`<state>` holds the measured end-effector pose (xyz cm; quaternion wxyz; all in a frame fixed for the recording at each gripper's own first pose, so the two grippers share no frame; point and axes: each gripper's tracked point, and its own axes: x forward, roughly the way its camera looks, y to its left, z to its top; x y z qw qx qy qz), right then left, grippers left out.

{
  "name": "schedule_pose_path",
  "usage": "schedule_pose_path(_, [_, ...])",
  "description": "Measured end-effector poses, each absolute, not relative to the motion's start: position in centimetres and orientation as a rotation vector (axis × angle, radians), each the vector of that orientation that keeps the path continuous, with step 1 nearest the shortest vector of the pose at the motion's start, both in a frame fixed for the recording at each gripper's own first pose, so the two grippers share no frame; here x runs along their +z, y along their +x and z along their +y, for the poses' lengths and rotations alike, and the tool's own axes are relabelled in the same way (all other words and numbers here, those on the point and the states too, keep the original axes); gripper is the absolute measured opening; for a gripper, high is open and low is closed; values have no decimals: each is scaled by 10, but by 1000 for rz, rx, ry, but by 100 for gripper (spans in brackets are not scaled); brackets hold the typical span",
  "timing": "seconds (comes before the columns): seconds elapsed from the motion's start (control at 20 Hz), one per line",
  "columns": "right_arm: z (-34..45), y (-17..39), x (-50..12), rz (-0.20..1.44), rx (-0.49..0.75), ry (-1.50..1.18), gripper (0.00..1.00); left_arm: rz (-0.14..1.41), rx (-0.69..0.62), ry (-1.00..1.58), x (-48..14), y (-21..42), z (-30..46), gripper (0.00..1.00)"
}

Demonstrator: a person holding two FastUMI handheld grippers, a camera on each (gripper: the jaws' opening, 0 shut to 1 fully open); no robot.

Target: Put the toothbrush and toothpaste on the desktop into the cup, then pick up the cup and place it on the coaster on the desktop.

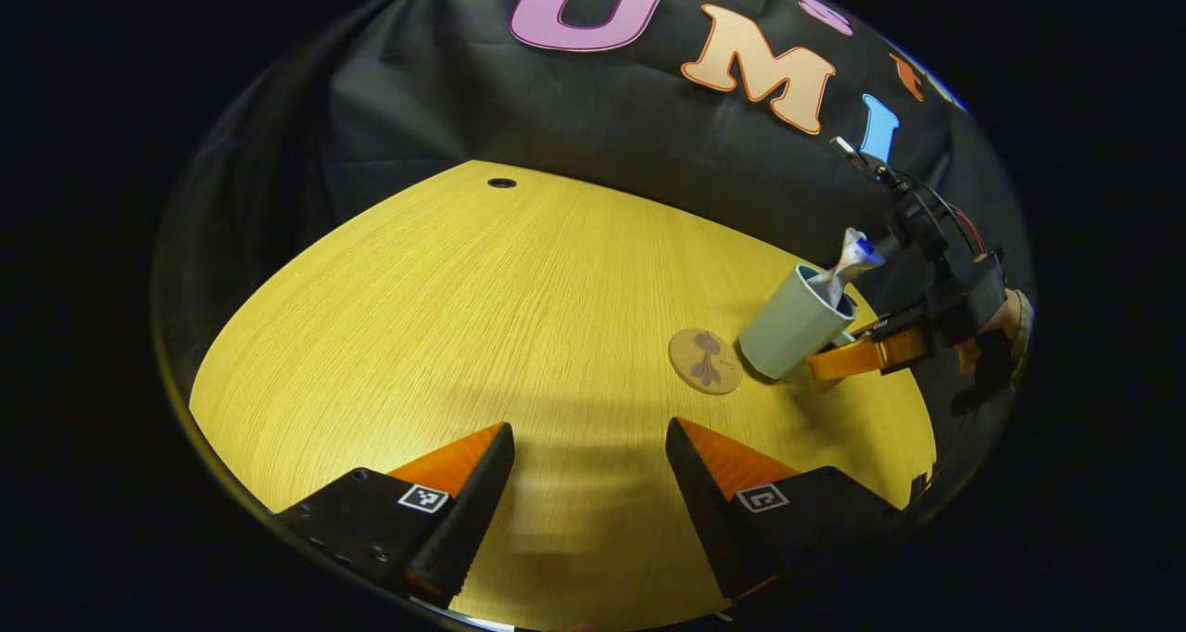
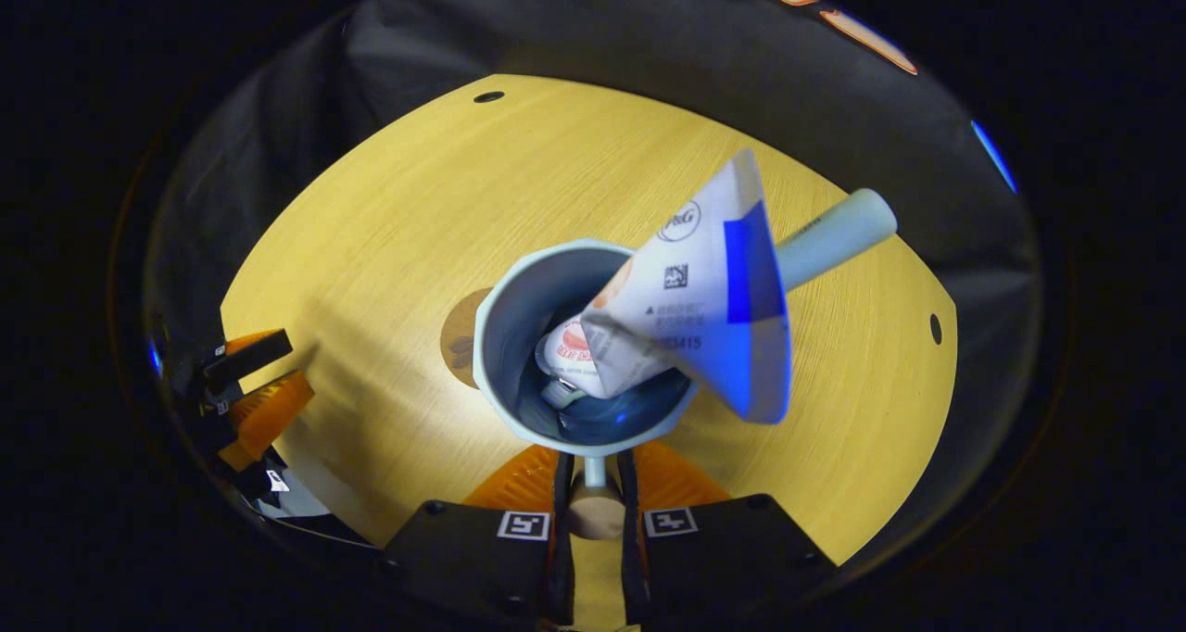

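Observation:
A pale grey-green cup (image 1: 795, 324) leans tilted just right of the round brown coaster (image 1: 705, 360). The right gripper (image 1: 857, 356) holds it from the right, a hand behind it. In the right gripper view I look down into the cup (image 2: 519, 335). A white and blue toothpaste tube (image 2: 704, 317) and a pale toothbrush handle (image 2: 834, 233) stick out of it. The right gripper (image 2: 593, 470) is shut on the cup's handle. The coaster (image 2: 456, 335) peeks out behind the cup's left wall. My left gripper (image 1: 588, 484) stands open over bare table, nearer than the coaster.
The yellow wooden table (image 1: 463, 335) has a small cable hole (image 1: 501, 183) near its far edge and another hole (image 2: 935, 328) at the right. Black cloth walls close the booth behind it. The left gripper (image 2: 250, 400) shows at the left of the right gripper view.

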<state>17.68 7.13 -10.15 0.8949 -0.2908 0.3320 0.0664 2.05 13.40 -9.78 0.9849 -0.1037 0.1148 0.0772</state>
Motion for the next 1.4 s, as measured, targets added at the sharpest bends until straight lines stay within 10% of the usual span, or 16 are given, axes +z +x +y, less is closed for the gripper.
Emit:
schedule_pose_path(0.95, [82,171,-94,742,241,-661,27,241,205,-219,-90,27,139,96])
schedule_pose_path(1.1, [78,153,-87,725,264,-593,83,244,197,-209,-89,26,134,96])
schedule_pose_path(1.2, [68,143,-90,712,261,-551,100,245,185,-195,-87,26,129,96])
schedule_pose_path(1.4, [36,119,-85,678,205,-465,100,241,119,-196,-78,28,107,96])
